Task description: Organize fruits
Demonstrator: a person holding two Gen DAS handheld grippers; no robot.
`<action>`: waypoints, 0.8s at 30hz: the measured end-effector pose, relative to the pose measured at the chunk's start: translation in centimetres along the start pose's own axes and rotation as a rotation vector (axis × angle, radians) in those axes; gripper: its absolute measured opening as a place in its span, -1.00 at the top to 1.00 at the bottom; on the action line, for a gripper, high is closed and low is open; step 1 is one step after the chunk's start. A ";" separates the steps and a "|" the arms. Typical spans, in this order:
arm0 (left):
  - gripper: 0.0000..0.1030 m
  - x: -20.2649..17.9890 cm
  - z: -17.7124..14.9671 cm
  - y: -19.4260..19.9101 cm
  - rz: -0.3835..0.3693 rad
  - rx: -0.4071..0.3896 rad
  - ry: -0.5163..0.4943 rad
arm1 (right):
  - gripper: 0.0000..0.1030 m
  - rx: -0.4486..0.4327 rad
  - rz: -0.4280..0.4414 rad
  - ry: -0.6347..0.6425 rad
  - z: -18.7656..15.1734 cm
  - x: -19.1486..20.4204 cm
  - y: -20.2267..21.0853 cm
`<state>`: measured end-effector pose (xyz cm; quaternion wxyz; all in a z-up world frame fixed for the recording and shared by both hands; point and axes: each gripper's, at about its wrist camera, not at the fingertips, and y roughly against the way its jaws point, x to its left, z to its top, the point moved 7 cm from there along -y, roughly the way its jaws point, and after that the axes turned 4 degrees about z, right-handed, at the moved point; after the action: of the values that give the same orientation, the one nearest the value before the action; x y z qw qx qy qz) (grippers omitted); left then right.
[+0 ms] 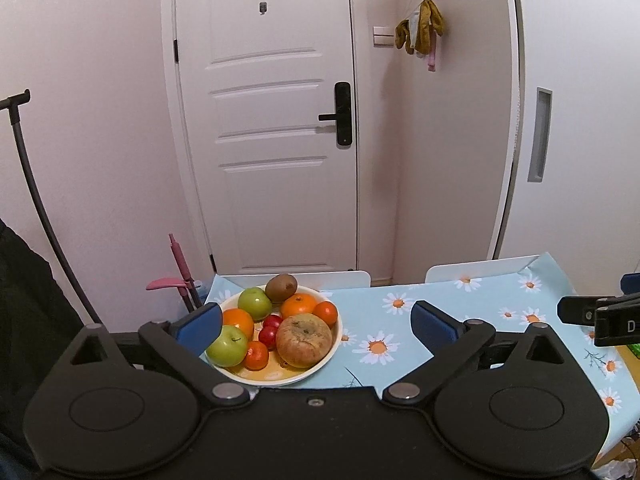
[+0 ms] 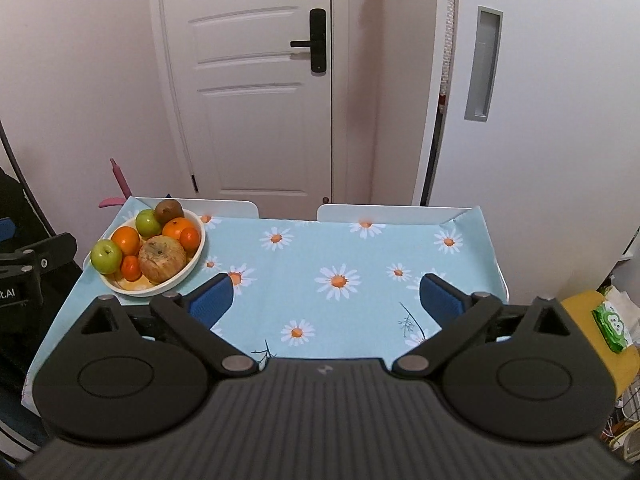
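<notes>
Hovering over the near rim of the fruit bowl: left gripper, jaws standing wide, gripping nothing. Sitting heaped in that bowl at the far left corner of the daisy tablecloth: two green apples, oranges, a kiwi, a large russet fruit. Hanging above bare cloth well right of the bowl: right gripper, likewise spread wide, carrying nothing.

A white door, a daisy-print tablecloth and a wipes pack.
</notes>
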<state>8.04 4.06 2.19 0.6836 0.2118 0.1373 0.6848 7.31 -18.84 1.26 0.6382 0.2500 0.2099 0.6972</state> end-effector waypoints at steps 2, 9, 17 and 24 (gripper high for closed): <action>-0.98 -0.1 0.0 0.0 -0.002 0.000 0.000 | -1.00 -0.001 -0.002 -0.002 0.1 -0.1 0.0; -0.98 -0.5 0.0 0.0 -0.009 -0.005 -0.005 | -1.00 -0.001 -0.012 -0.014 0.1 -0.5 0.1; -0.98 -0.5 0.0 0.0 -0.006 -0.007 -0.001 | -1.00 -0.001 -0.017 -0.019 0.1 -0.5 0.0; -0.98 -0.5 0.0 0.1 -0.005 -0.008 -0.001 | -1.00 0.000 -0.018 -0.020 0.2 -0.5 0.0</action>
<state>8.00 3.58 2.20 0.6861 0.2091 0.1348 0.6836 7.45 -19.38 1.33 0.6465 0.2552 0.2059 0.6888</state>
